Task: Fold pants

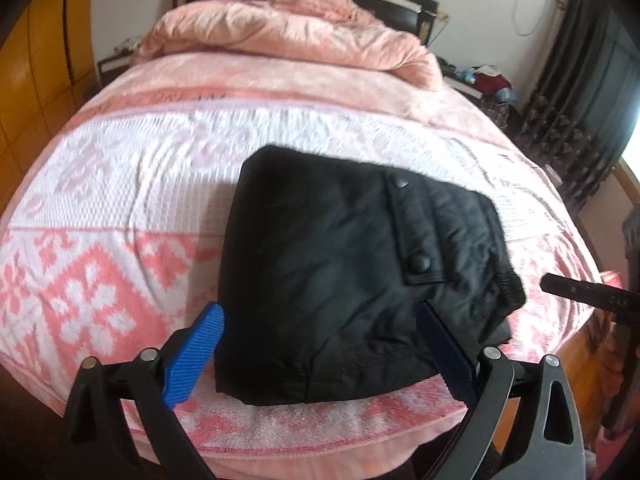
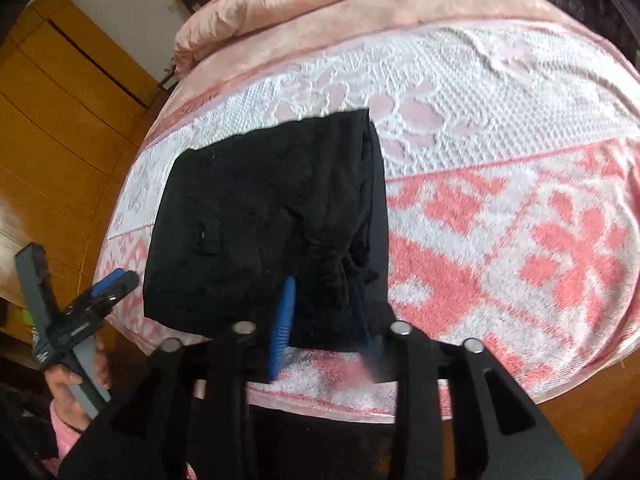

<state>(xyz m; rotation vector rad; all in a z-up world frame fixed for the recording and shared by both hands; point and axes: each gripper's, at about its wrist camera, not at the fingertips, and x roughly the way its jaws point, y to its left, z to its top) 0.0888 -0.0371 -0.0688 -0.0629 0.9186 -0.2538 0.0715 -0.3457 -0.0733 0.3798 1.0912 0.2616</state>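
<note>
Black fabric, folded into a compact rectangle, lies near the front edge of the bed (image 1: 120, 208): these are the pants (image 1: 340, 264), resting on a pink-and-white patterned blanket (image 2: 500, 220).

Step in hand, by judgement: the fold looks complete and both tools are clear of the bundle. To finish well, lift each tool straight away from the cloth so that no layer drags or springs open, and check the right-hand edge, where the gathered waistband sits proud of the stack.

Left gripper (image 1: 320, 356): fingers spread wide, one on either side of the bundle's near edge in the left wrist view, pressing on nothing. In the right wrist view it is seen held in a hand (image 2: 76, 388) at the bed's corner, beside the pants and apart from them.

Right gripper (image 2: 324, 336): fingers partly open, framing the near right corner of the bundle; no cloth appears clamped between them, though blur hides the right finger.

Appearance of the pants: matte, slightly padded, with a flap bearing two press studs (image 1: 420, 262) on top and an elastic, ribbed waistband (image 1: 508, 292) on the right. Edges are roughly square; the near edge lies parallel to the bed's front.
</note>
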